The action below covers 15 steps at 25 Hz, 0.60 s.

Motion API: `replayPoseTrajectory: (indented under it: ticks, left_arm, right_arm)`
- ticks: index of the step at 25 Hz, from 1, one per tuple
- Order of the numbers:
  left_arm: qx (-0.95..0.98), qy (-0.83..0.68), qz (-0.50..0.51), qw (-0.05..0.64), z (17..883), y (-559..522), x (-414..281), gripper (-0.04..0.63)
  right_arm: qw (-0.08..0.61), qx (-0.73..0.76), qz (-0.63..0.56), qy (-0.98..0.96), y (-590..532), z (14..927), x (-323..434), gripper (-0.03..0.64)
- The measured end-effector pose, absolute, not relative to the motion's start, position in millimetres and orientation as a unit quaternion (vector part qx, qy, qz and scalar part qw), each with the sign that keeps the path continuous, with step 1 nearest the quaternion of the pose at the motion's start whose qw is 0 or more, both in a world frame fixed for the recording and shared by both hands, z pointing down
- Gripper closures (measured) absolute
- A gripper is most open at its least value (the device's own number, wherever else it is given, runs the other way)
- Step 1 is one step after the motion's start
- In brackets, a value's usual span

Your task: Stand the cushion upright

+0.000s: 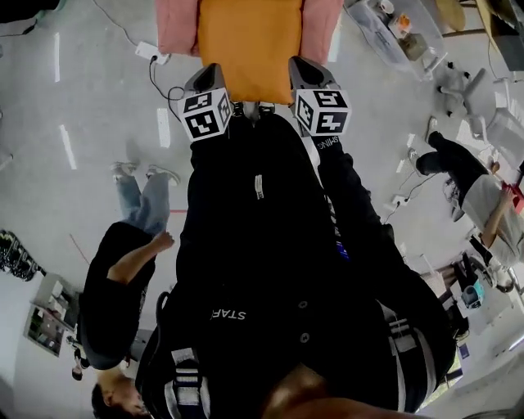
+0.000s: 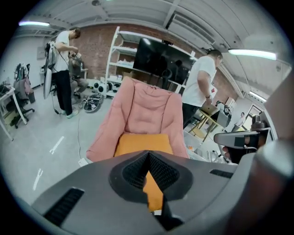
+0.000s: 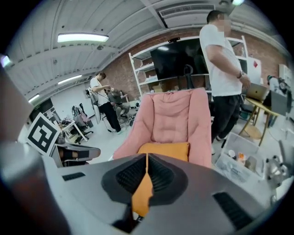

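Abreast, left gripper (image 1: 210, 72) and right gripper (image 1: 304, 65), tips toward the cushion (image 1: 250, 45).

We see a pink chair (image 1: 176, 24) standing on the grey floor (image 1: 98, 106), and an orange cushion (image 1: 250, 45) lies flat on its seat, filling the space between the chair's 2 padded sides, with the tall back rising behind it in the gripper views. At the head view's left, a white power strip (image 1: 150, 51) with a dark cable lies on the floor just beside the chair, and white tape marks (image 1: 67, 147) are stuck further out. At the right, a clear bin (image 1: 393, 33) of small items rests on the floor near the chair.
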<state>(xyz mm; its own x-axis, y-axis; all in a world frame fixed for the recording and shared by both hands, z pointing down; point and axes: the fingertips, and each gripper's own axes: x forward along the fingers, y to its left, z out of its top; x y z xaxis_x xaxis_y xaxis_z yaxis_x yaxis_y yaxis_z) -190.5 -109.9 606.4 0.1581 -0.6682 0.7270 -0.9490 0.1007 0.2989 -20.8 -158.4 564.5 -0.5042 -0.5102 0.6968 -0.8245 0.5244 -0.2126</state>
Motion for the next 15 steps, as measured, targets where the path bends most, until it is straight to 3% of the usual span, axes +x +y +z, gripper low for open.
replayPoseTrajectory:
  ticks: [6, 9, 10, 13, 15]
  left_arm:
    - [0.632, -0.614, 0.205, 0.427, 723.1, -128.1, -188.6, 0.594]
    - [0.624, -0.613, 0.213, 0.434, 769.1, -135.7, -201.7, 0.590]
    - [0.622, -0.613, 0.215, 0.436, 782.8, -138.4, -206.4, 0.578]
    - [0.619, -0.605, 0.221, 0.450, 822.6, -146.7, -215.9, 0.428]
    - [0.617, -0.601, 0.224, 0.456, 846.1, -152.6, -222.6, 0.420]
  right_arm:
    - [0.329, 0.407, 0.306, -0.795, -180.6, 688.3, -1.1, 0.593]
    - [0.343, 0.411, 0.319, -0.782, -191.9, 737.3, 0.9, 0.506]
    - [0.346, 0.414, 0.321, -0.778, -195.6, 751.1, 1.9, 0.503]
    - [0.357, 0.420, 0.329, -0.766, -207.1, 788.7, 6.7, 0.450]
    - [0.364, 0.422, 0.340, -0.758, -212.4, 811.3, 9.0, 0.397]
